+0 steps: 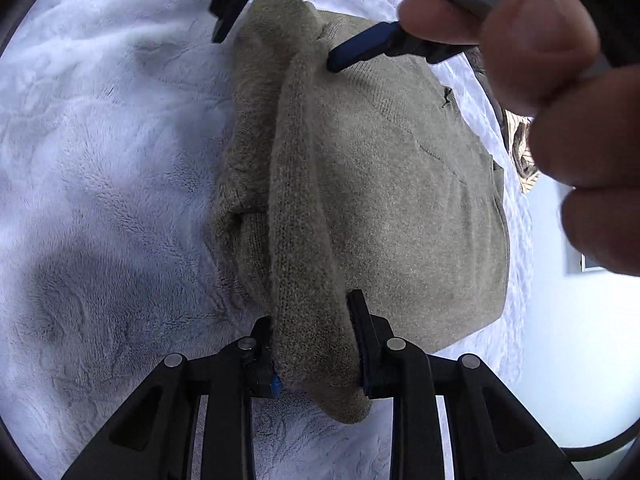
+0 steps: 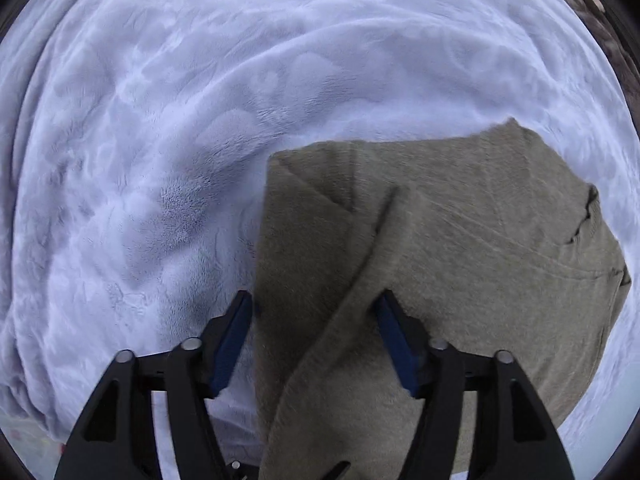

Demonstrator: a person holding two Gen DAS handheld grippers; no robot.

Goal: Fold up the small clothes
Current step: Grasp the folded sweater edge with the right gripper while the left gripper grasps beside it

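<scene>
White plush blanket (image 1: 100, 160) covers the whole work surface in both views, fluffy, with embossed swirls and soft creases. Pale wall at the right edge of the left wrist view; a striped brownish cloth (image 1: 522, 152) peeks in past the blanket's far right edge, partly hidden.

Olive-grey knit sweater (image 1: 400, 200) lies on the blanket, partly folded: body flat, one long sleeve or side strip doubled over along its left side, forming a thick ridge. Small dark tag or notch shows at the neckline on the right side in both views.

Left gripper (image 1: 316, 344): jaws narrowed and pinching the near end of that folded knit strip, fabric bunched between the pads and hanging below them toward the camera. Held end is raised slightly off the blanket; the rest of the sweater rests on it.

Right gripper (image 2: 312, 340): jaws spread wide, blue pads visible, pointing down onto the sweater. The diagonal folded strip passes between the two fingers, but the pads do not press it; the left finger (image 2: 230, 344) sits at the sweater's left edge, next to bare blanket, and the right finger over the body. In the left wrist view one blue finger tip of this gripper (image 1: 360, 50) touches or hovers just at the far end of the ridge; cannot tell which. A hand (image 1: 560, 100) fills the upper right corner there, fingers blurred and close to the lens.
</scene>
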